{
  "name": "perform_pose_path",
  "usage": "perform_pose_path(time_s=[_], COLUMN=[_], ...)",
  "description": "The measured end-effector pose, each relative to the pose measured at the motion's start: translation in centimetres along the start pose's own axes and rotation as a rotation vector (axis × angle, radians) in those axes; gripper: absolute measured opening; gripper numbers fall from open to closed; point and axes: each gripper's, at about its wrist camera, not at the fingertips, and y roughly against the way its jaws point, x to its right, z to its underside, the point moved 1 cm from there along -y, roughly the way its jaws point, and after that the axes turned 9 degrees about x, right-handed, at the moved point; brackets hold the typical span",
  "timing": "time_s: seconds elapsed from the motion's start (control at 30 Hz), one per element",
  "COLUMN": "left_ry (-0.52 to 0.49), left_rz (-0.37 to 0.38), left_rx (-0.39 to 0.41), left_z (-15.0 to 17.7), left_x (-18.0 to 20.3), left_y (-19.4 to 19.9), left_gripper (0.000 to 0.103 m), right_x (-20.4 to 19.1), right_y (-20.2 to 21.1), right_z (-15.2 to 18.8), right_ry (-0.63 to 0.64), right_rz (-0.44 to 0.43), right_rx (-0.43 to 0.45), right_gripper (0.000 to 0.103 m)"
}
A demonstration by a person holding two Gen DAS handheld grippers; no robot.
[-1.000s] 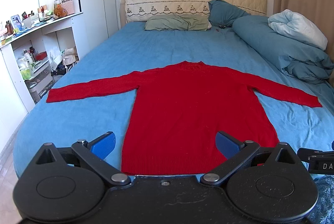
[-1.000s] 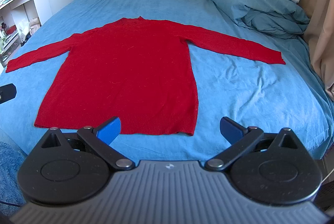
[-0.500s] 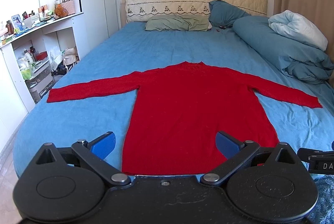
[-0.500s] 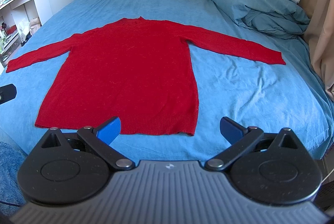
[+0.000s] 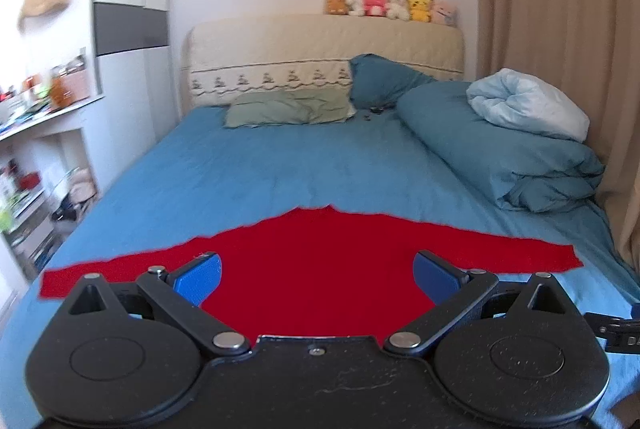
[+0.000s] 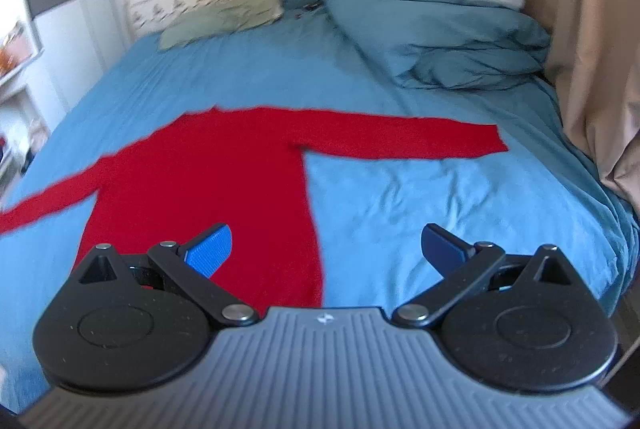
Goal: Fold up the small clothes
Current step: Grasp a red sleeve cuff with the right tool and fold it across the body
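Note:
A red long-sleeved sweater [image 5: 316, 261] lies flat on the blue bed sheet [image 5: 280, 173], both sleeves spread out sideways. In the left wrist view my left gripper [image 5: 318, 279] hangs open above the sweater's body, nothing between its blue pads. In the right wrist view the sweater [image 6: 224, 181] lies ahead and to the left, its right sleeve [image 6: 420, 141] stretching toward the curtain. My right gripper [image 6: 326, 249] is open over the sweater's right side seam, holding nothing. The sweater's bottom hem is hidden behind both gripper bodies.
A folded blue duvet [image 5: 500, 153] with a pale pillow [image 5: 528, 105] on it fills the bed's right side. A green pillow [image 5: 288, 107] and a headboard [image 5: 320, 57] with plush toys stand at the far end. Shelves [image 5: 36, 165] stand left, a beige curtain [image 6: 600, 49] right.
Both grippers have moved forward and lower over the sweater, so its hem has dropped out of sight. Both views are blurred by motion. The jaws stay open.

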Motion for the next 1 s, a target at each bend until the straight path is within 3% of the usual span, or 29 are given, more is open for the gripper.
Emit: perform_pose_path(time_s=[0.17, 0.3, 0.5, 0.67, 0.87, 1.0], left_ry=[-0.016, 0.002, -0.026, -0.059, -0.048, -0.066], left_rz=[0.095, 0.181, 0.254, 0.268, 0.229, 0.194], left_rx=[-0.066, -0.137, -0.231, -0.311, -0.434, -0.537], left_z=[-2.3, -2.4, 0.8, 4.5, 7.6, 9.1], left_x=[3.6, 6.5, 12.2, 15.7, 18.5, 19.7], left_y=[-9.9, -19.4, -34.2, -41.8, -47.6, -50.2], left_gripper=[0.103, 0.103, 0.103, 0.103, 0.103, 0.103], right_x=[5.8, 10.4, 16.4, 20.3, 22.9, 23.5], right_y=[-6.7, -14.1, -25.3, -32.4, -36.2, -37.3], right_z=[-2.4, -2.9, -1.0, 0.8, 1.4, 0.6], right_ry=[-0.115, -0.198, -0.307, -0.333, -0.356, -0.378], right_rz=[0.074, 0.169, 0.320, 0.423, 0.495, 0.543], right_rx=[0.018, 0.036, 0.078, 0.086, 0.093, 0.080], right_gripper=[0.103, 0.103, 0.103, 0.103, 0.085, 0.059])
